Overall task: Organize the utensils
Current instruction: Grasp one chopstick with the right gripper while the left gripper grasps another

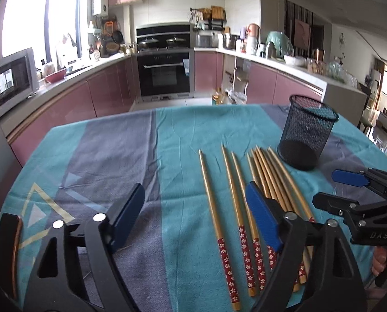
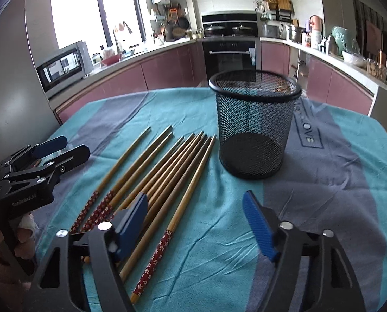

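Both claws gaped wide, empty: left gripper (image 1: 196, 215), right gripper (image 2: 196, 218). Chopsticks (image 2: 167, 166) lay left of mesh cup (image 2: 255, 127). Best pinched singly mid-shaft, dropped tips-down.

Home kitchen: built-in oven (image 1: 165, 74), pink cabinets (image 2: 167, 70), microwave (image 1: 11, 80), cluttered counters.

Blown-out daylight from the window (image 1: 39, 13), perhaps soft shadows, fisheye-bent, dark corners.

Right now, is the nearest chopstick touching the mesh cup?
Apart. The right wrist view shows tablecloth between the mesh cup and the nearest chopstick.
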`<state>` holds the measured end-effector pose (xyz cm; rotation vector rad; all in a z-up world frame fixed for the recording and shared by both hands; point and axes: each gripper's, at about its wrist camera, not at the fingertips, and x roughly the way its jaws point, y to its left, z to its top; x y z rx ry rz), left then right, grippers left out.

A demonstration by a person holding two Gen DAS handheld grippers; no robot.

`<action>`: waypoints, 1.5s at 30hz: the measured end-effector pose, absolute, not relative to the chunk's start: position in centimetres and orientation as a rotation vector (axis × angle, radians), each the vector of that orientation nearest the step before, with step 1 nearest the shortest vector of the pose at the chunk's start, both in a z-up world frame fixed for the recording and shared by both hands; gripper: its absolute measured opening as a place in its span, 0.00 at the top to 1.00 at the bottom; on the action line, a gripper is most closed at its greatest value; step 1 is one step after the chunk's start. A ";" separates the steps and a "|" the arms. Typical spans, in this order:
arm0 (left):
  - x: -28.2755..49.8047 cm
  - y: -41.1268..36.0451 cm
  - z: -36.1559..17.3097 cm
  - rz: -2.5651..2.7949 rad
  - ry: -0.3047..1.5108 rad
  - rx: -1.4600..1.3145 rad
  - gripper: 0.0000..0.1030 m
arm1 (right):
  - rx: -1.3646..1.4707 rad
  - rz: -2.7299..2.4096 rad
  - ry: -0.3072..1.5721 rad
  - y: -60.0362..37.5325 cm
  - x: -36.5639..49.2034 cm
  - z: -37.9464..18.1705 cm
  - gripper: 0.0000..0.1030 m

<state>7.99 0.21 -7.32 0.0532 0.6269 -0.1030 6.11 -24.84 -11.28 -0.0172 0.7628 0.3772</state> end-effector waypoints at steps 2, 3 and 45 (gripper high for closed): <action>8.7 0.3 -8.1 -0.120 0.661 0.055 0.34 | -0.025 0.379 0.783 -24.6 6.3 -11.8 0.41; 9.2 0.3 -8.6 -0.131 0.679 0.053 0.37 | -0.027 0.386 0.795 -24.5 6.4 -11.9 0.44; 14.3 -1.2 -10.7 -0.248 0.889 -0.037 0.92 | 0.060 0.478 0.851 -25.3 9.1 -11.6 0.95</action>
